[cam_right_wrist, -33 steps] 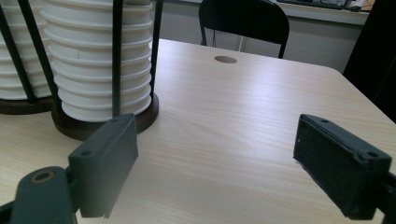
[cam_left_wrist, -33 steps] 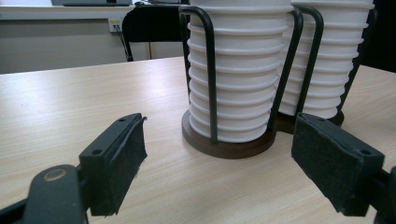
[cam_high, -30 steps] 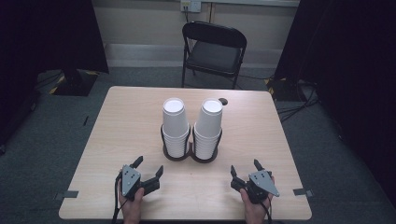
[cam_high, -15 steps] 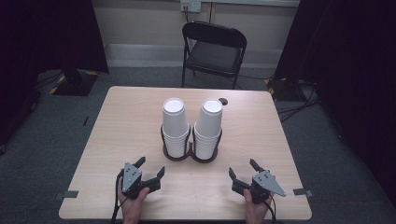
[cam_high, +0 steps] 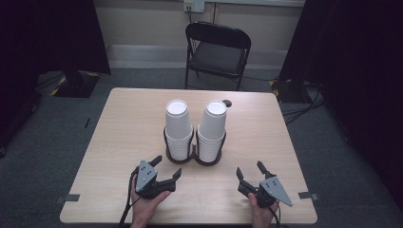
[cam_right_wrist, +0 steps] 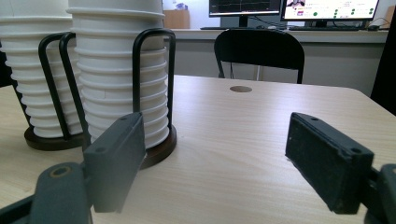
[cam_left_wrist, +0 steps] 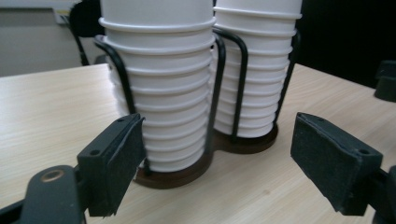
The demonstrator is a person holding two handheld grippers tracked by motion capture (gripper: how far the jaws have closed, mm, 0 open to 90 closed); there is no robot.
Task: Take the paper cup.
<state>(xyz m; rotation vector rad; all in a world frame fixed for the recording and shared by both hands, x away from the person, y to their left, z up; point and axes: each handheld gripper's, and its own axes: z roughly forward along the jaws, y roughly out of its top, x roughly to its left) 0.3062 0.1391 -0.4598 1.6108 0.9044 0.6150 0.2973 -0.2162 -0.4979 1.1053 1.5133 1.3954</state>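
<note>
2 cup stacks (cam_high: 195, 130) in 1 black holder (cam_high: 194, 156), mid-table | your left gripper (cam_high: 167, 172) spread, jaws just been closing a bit, nothing between | right gripper (cam_high: 251, 172) spread wide, empty | 1 chair (cam_high: 216, 50) behind

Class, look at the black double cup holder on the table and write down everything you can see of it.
The cup holder looks like dark wire on two joined round dark bases that rest flat and upright on the table, near its middle. Arched wire loops rise from each base. Each ring holds a tall stack of white cups nested mouth down, rising well above the loops. Nothing else touches it.
</note>
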